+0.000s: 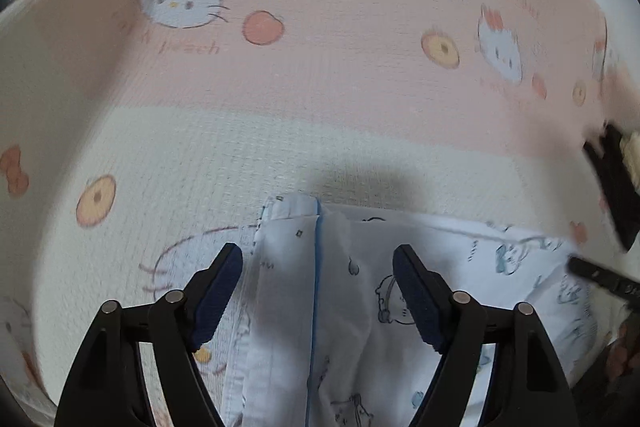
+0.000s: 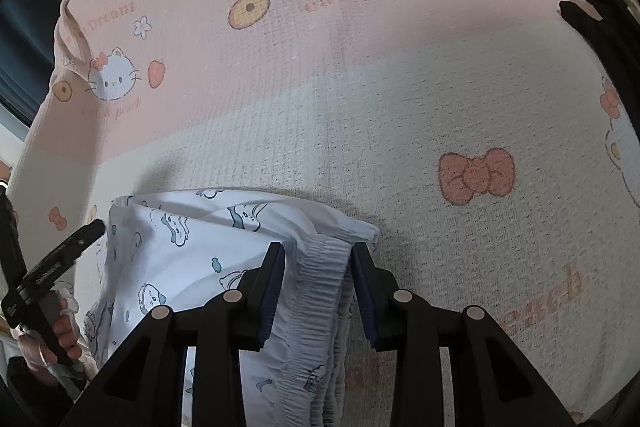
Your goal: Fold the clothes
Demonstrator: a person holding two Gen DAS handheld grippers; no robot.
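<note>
A white garment with blue cartoon prints and a blue seam lies folded lengthwise on the bed cover. My left gripper is open, its fingers wide apart on either side of the garment's end, with the cloth under the gap. In the right wrist view the same garment ends in a gathered elastic waistband. My right gripper has its pads pressed on both sides of that waistband. The left gripper's handle and the hand holding it show at the left edge.
A pink and cream bed cover with cat, bow and peach prints spreads under everything. A black object stands at the upper right, also visible as a black object at the right edge. The cover's left edge drops off.
</note>
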